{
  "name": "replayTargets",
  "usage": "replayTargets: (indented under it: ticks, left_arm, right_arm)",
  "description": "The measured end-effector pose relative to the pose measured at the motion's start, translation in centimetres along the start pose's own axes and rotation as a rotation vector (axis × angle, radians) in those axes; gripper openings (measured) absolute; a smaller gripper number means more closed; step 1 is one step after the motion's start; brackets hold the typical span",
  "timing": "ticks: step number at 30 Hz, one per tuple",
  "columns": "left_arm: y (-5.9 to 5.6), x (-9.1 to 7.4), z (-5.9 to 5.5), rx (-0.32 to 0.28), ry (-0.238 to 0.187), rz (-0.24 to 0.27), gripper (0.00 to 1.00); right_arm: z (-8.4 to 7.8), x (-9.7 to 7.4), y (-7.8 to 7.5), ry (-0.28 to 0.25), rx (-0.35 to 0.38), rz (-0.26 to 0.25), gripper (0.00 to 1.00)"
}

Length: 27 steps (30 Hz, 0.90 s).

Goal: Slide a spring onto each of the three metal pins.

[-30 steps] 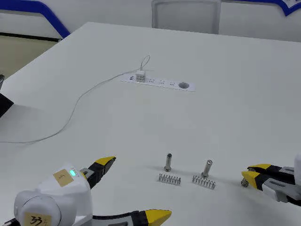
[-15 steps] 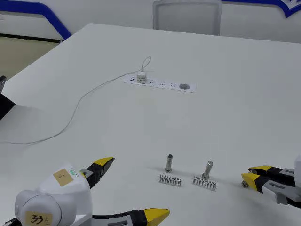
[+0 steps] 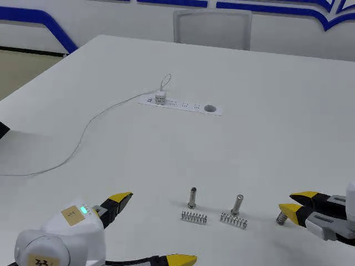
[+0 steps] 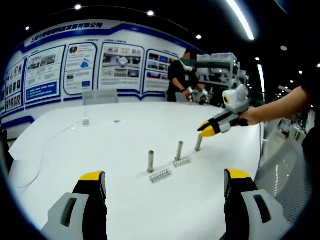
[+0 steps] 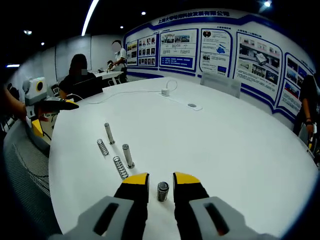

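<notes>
The left gripper (image 3: 150, 228) hangs low at the near left of the white table (image 3: 266, 127), jaws spread wide and gripping nothing. Its own view has the two yellow tips far apart, with bare tabletop between them.

Ahead of it two metal pins stand upright and bare: the first pin (image 3: 192, 197), and near it on the right the second pin (image 3: 237, 204). A loose spring lies flat in front of each. The first spring (image 3: 194, 217) is just beside the foot of the first pin, and the second spring (image 3: 233, 221) is just beside the foot of the second.

Over on the right, the right gripper (image 3: 294, 203) points in level from the table's edge, jaws set narrow. The third pin (image 3: 282, 219) stands upright between its yellow tips, and the third spring (image 5: 162, 192) is coiled around its shaft. In the right gripper view a thin gap shows on either side of the pin, so the jaws bracket it without pinching. In the head view the pin sits just beside the nearer tip.

Farther back, a power strip (image 3: 180, 104) lies flat mid-table with a small white plug (image 3: 160, 98) seated in its left end. A thin white cable (image 3: 89, 124) trails from there towards the left edge. A grey chair (image 3: 211, 27) stands at the far side.
</notes>
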<state>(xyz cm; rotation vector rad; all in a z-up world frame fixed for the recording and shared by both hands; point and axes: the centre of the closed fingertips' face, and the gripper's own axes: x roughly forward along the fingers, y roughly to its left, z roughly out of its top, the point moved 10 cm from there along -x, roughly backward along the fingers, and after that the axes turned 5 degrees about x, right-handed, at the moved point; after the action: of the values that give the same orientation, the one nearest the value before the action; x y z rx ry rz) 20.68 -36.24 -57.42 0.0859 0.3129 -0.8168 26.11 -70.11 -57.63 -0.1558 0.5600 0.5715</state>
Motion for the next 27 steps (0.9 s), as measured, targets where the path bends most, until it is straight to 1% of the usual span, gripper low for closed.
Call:
replayTargets:
  ticks: [4,6,11,14,16,19,27]
  left_arm:
    - [0.1,-0.1,0.2,-0.004,-0.015,0.008,1.00]
    - [0.2,-0.2,0.2,-0.006,-0.019,0.011,1.00]
    - [-0.2,0.0,0.1,0.014,-0.011,-0.007,1.00]
    - [-0.3,0.1,0.2,0.026,-0.011,-0.015,1.00]
    - [-0.4,0.1,0.2,0.032,-0.007,-0.016,1.00]
    - [-0.4,0.1,0.2,0.035,-0.008,-0.017,1.00]
    - [-0.3,0.2,0.1,0.032,-0.002,-0.013,1.00]
  right_arm:
    - [0.5,-0.3,0.4,-0.009,-0.018,0.013,0.20]
    - [0.9,-0.4,0.9,-0.014,-0.032,0.029,0.20]
    - [1.3,-0.2,2.1,-0.006,-0.085,0.078,0.20]
    - [1.2,0.3,3.0,0.006,-0.112,0.108,0.20]
    - [1.1,0.6,3.3,0.008,-0.114,0.122,0.20]
    - [0.9,1.2,3.9,0.025,-0.130,0.141,0.20]
    - [0.5,2.2,4.7,0.045,-0.143,0.176,0.20]
